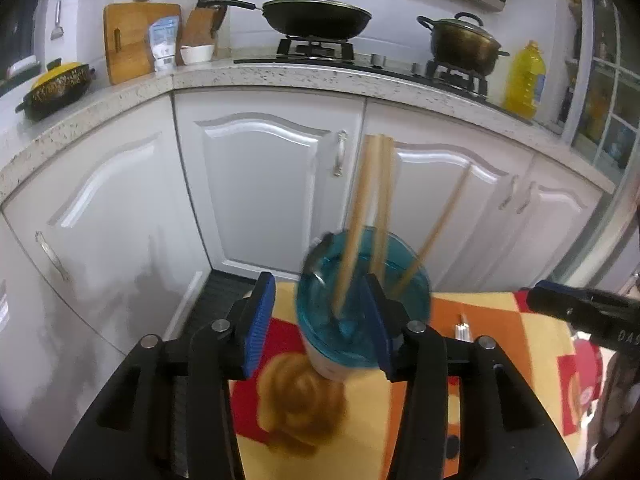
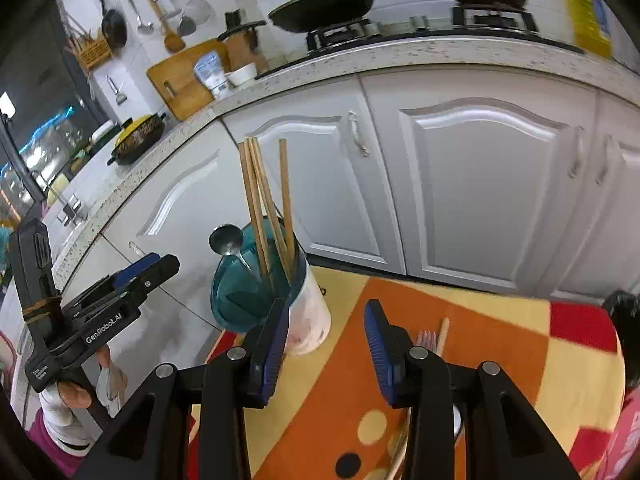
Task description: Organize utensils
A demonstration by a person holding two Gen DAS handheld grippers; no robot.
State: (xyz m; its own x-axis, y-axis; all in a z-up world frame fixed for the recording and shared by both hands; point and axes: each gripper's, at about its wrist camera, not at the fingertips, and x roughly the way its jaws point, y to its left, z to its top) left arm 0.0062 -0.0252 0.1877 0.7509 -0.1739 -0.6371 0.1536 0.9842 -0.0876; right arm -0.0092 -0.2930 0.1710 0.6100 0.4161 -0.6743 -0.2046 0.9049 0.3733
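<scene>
The left tool [image 1: 318, 320] hovers with its blue-padded jaws apart and nothing clamped; in its own view the cup shows partly between and beyond the pads, and whether a pad brushes it cannot be told. In the right wrist view this tool [image 2: 156, 266] is well to the left of the cup and clear of it, held by a hand [image 2: 76, 394].

Just ahead of the left tool stands the tall white plastic cup with a translucent teal insert [image 1: 362, 320], upright near the far edge of the table with the orange, yellow and red patterned cloth [image 1: 500, 320]. In the cup stand several long wooden chopsticks [image 1: 360, 216], leaning apart, their upper ends well above the rim. A steel spoon [image 2: 226, 240] also stands in it, bowl upward, resting at the left rim as the right wrist view shows. In that view the cup [image 2: 308, 312] lies just ahead of the right tool's left pad.

The right tool [image 2: 326, 344] has its jaws apart too, with only bare cloth between them. Just beyond its right pad, flat on the table, lie a steel fork [image 2: 426, 338] and one more wooden chopstick [image 2: 443, 334], side by side, outside the cup.
</scene>
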